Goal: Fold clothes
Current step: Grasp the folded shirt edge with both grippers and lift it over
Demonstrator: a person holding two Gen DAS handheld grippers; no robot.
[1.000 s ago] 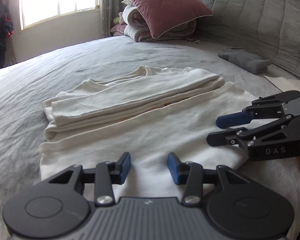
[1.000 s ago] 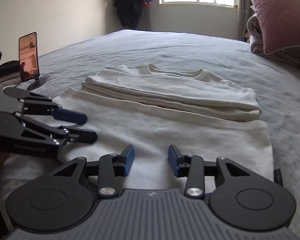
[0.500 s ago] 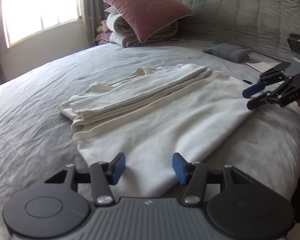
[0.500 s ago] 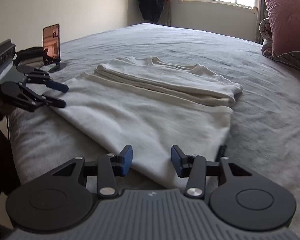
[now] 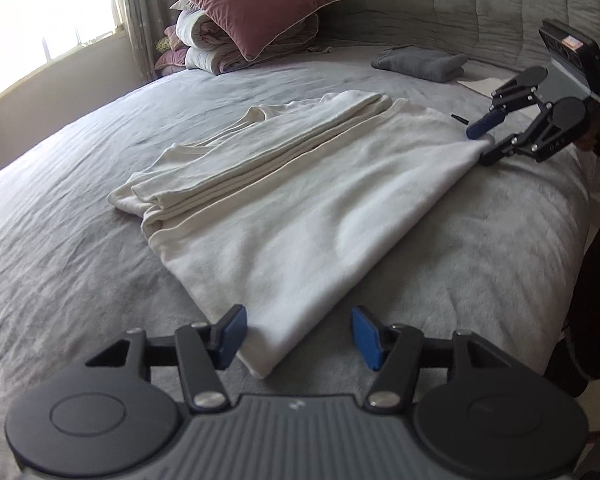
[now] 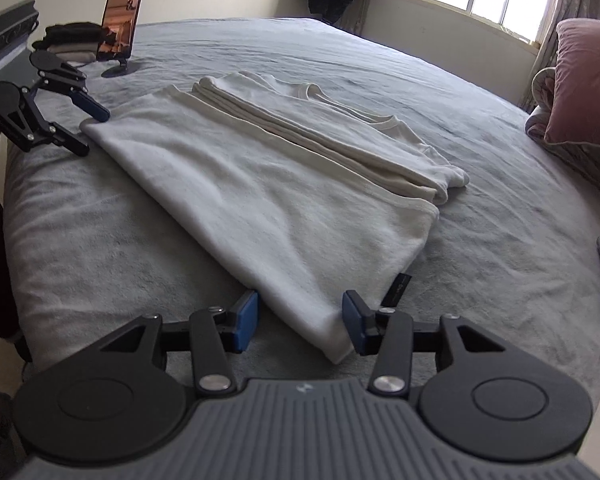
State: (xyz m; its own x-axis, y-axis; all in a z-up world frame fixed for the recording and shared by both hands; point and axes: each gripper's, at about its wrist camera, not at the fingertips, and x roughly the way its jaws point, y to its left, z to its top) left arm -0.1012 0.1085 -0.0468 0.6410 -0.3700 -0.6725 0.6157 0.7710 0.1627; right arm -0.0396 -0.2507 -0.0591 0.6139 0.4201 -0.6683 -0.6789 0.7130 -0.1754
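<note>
Two grippers lining up on white shirt (image 5: 300,208) hem corners on bed (image 5: 80,260): left gripper (image 5: 296,334) jaws opening, right gripper (image 6: 298,322) jaws apart, corner lying between each pair, unclamped. Next move, likely: closing, lifting hem toward collar.

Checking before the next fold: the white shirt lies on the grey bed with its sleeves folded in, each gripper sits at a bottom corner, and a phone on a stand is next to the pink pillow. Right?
Not quite. The phone stands at the opposite side of the bed from the pink pillow, near a dark clothes pile, as the right wrist view shows. The rest holds: white shirt, left gripper and right gripper at its corners.
</note>
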